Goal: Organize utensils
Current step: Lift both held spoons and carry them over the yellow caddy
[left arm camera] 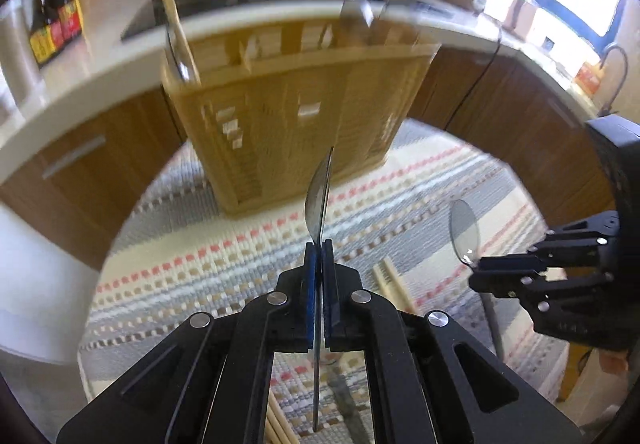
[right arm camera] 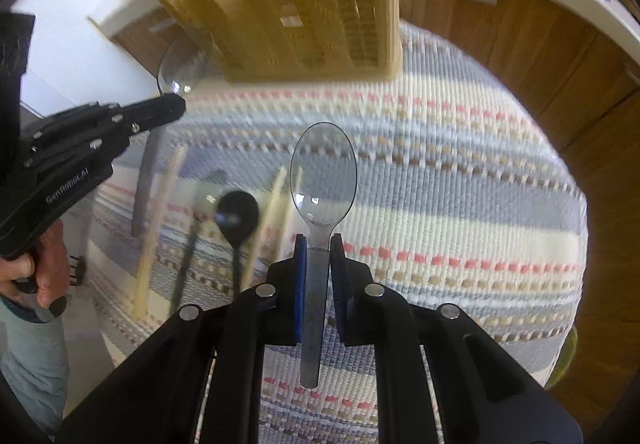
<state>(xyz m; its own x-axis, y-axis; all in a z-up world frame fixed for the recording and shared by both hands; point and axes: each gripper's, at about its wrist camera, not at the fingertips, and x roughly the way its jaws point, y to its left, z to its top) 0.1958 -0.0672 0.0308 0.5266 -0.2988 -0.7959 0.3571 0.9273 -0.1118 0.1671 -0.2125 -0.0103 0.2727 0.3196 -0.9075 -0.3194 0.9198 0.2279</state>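
Gripping 2 clear plastic spoons: your left gripper (left arm camera: 319,244) clamps one spoon (left arm camera: 319,196) edge-on, right gripper (right arm camera: 319,240) pinches other spoon (right arm camera: 323,172) by handle. Slatted wooden holder (left arm camera: 296,116) ahead on woven striped mat (right arm camera: 460,172); black spoon (right arm camera: 237,216), chopsticks (right arm camera: 156,228) lying left.

Right gripper (right arm camera: 319,244): clamping the handle of a clear plastic spoon (right arm camera: 323,172), bowl pointing away.
Left gripper (right arm camera: 176,106): gripping another clear spoon (right arm camera: 176,70) edge-on.
Woven striped mat (right arm camera: 460,184): lying beneath a black plastic spoon (right arm camera: 237,216) and wooden chopsticks (right arm camera: 158,228).
Slatted wooden holder (right arm camera: 304,4): standing at the mat's far edge.
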